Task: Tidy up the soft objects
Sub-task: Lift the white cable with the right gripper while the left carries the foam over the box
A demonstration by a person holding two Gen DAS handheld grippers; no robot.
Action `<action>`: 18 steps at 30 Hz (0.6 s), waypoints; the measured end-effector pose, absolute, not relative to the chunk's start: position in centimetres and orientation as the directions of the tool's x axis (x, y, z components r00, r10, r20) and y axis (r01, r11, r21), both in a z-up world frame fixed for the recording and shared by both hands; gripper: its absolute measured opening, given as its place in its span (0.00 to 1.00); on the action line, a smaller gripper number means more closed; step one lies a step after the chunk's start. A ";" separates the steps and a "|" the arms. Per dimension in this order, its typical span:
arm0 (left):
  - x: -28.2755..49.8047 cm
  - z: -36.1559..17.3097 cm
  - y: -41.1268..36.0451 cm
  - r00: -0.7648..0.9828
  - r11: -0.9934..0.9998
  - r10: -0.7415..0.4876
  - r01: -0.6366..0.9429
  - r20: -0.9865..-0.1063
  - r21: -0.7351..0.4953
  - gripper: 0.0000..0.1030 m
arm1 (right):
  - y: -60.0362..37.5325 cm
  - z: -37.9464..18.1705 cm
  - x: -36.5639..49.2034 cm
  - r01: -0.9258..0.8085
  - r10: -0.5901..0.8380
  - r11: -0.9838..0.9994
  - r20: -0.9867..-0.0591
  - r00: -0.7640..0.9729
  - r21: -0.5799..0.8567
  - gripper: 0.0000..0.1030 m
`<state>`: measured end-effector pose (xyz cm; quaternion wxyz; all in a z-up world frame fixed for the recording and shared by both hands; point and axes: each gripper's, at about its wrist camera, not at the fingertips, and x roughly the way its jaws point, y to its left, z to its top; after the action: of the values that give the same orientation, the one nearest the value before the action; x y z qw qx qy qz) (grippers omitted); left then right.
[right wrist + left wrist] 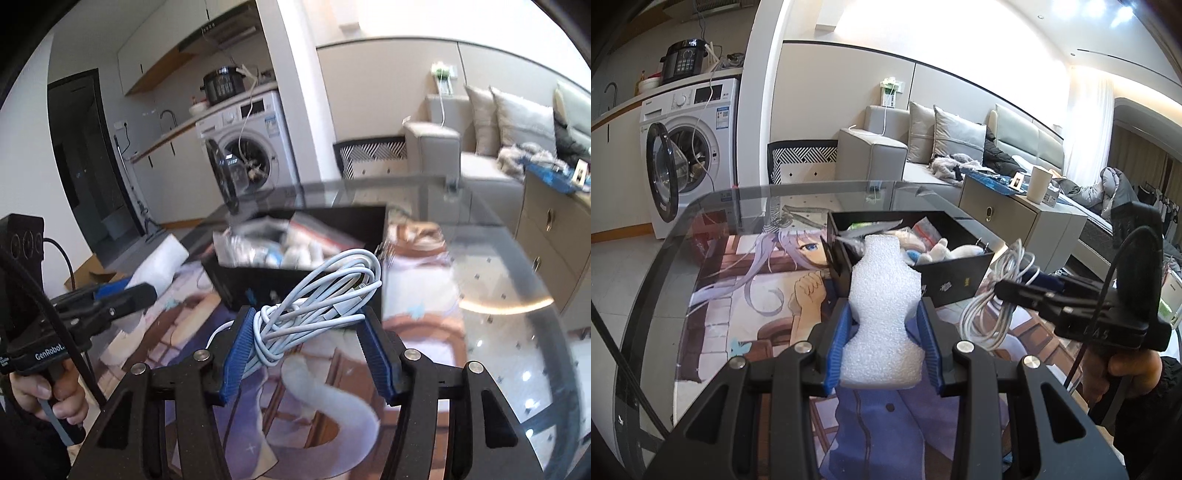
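My left gripper [882,325] is shut on a white foam piece [882,288], held upright just in front of the black box [960,284]. The blue pads [836,343] press into the foam's narrow waist. My right gripper [308,317] is shut on a coiled white cable bundle [328,291], lifted off the table near the black box [255,284]. In the left wrist view the right gripper [1006,291] hangs at the right with the cable bundle [990,306] dangling from it. In the right wrist view the left gripper [144,291] and its foam piece [159,262] show at the left.
The box holds plush toys [942,251] and plastic bags. It stands on a printed mat [768,295] over a glass table [498,280]. Beyond the table are a washing machine [690,147] with its door open, a sofa [923,155] and a low cabinet [1008,218].
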<state>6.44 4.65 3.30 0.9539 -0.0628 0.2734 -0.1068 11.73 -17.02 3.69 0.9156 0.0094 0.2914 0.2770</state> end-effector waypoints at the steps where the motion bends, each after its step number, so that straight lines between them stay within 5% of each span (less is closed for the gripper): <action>1: 6.5 3.5 4.6 0.830 0.970 -0.237 0.171 -0.504 -0.175 0.34 | -17.1 4.2 11.7 -0.499 0.509 0.849 -0.517 0.688 0.171 0.55; 18: 10.7 6.3 3.7 0.867 0.964 -0.254 0.192 -0.430 -0.182 0.34 | -16.5 9.1 14.5 -0.446 0.416 0.894 -0.425 0.804 0.030 0.55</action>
<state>10.68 3.68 6.25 0.9638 -0.0669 0.2310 -0.1155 14.49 -16.52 9.08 0.9491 -0.0357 0.2154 0.2271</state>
